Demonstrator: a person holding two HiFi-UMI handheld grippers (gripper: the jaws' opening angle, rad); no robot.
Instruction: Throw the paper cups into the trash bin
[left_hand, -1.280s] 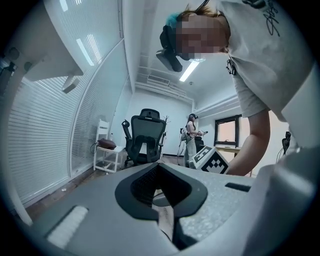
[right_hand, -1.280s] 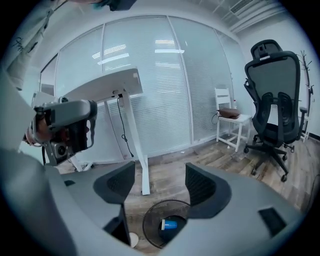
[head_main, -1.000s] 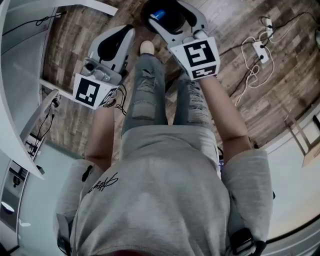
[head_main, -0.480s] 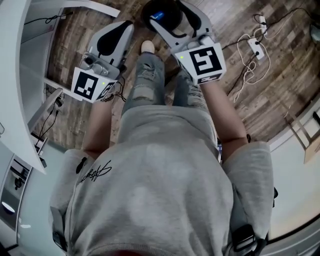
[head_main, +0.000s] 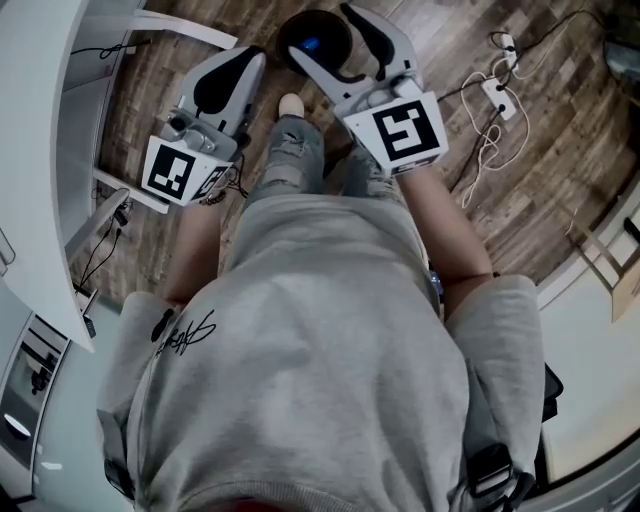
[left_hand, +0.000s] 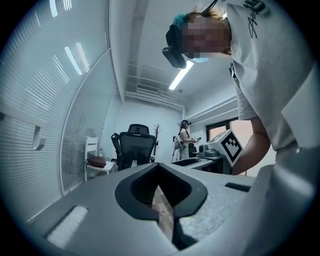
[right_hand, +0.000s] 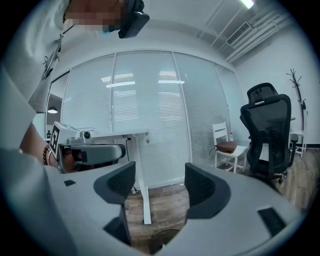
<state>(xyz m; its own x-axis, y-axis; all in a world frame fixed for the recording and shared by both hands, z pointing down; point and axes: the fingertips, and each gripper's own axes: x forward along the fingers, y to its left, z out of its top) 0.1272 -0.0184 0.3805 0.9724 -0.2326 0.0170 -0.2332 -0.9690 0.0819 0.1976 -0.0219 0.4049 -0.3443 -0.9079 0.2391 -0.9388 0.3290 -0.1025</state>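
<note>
Left hand-held gripper, jaws pressed together; right hand-held gripper, jaws spread and empty, over dark trash bin.

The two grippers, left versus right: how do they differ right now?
The left gripper has its jaws pressed together, while the right gripper has its jaws standing well apart. In the head view the right gripper reaches out over the dark round bin, while the left gripper is over bare wooden floor, off to the side of the bin. What they share: neither holds anything.
</note>
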